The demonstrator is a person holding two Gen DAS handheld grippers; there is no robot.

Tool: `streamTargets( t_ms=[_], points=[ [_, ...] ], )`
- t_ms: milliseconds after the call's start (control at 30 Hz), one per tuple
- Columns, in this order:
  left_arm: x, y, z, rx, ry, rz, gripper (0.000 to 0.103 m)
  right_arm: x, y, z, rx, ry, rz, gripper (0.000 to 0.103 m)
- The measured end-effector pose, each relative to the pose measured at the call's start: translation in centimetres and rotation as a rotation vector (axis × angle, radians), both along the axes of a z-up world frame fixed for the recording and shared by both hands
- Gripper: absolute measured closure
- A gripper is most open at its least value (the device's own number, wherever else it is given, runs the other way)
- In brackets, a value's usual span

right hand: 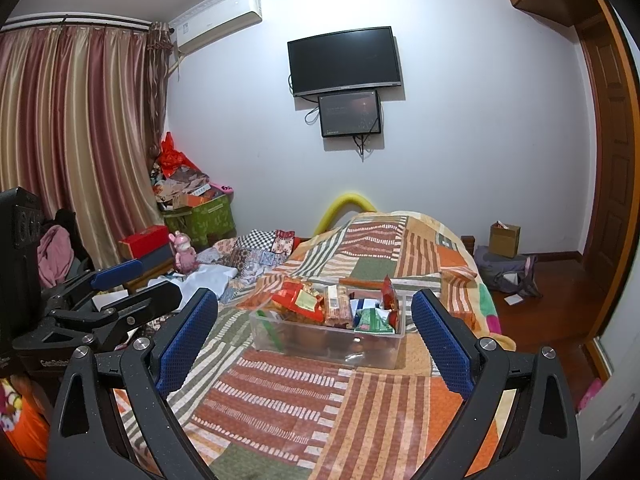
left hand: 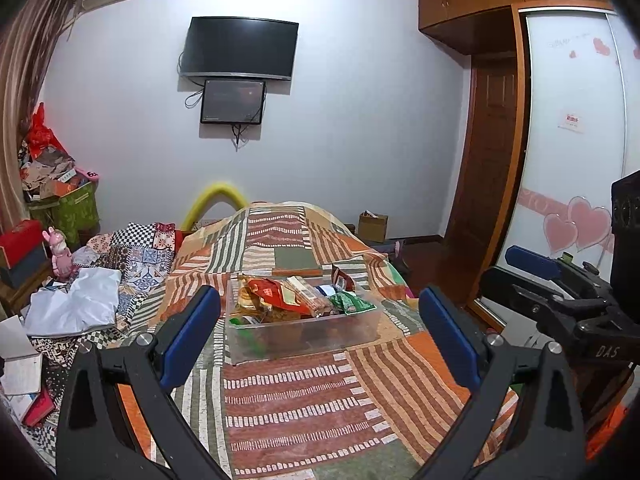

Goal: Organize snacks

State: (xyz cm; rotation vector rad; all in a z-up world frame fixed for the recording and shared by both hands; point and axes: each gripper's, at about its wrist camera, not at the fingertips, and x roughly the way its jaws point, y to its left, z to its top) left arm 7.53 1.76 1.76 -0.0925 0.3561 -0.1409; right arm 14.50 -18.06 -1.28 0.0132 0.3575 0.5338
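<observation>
Contents low in the clear box (left hand: 304,332) blurred behind its wall; packet count not possible. Topmost packets made out: one red (left hand: 267,293), one long tan (left hand: 310,298), one green (left hand: 349,303). Box seated mid-bed on the striped patchwork blanket (left hand: 288,404), ahead of both grippers, touched by neither.

Left gripper (left hand: 320,336) held level above the blanket, aimed at the box, jaws wide apart, nothing between. Right gripper (right hand: 314,338) likewise level, jaws spread, empty; box just ahead, slightly right of centre. Each gripper seen from the other's camera only in part, cut off at the frame edge.

Two screens on the far wall, larger TV (left hand: 240,48) above a smaller one (left hand: 233,101). One pink toy rabbit (left hand: 61,254) beside the bed.
</observation>
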Motion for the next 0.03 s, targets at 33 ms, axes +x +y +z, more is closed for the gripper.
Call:
streamTargets(
  t_ms=[33],
  points=[
    [0.04,0.00,0.02,0.001,0.001,0.000,0.002,0.04,-0.03,-0.04,0.000,0.001,0.000,0.006]
  ],
)
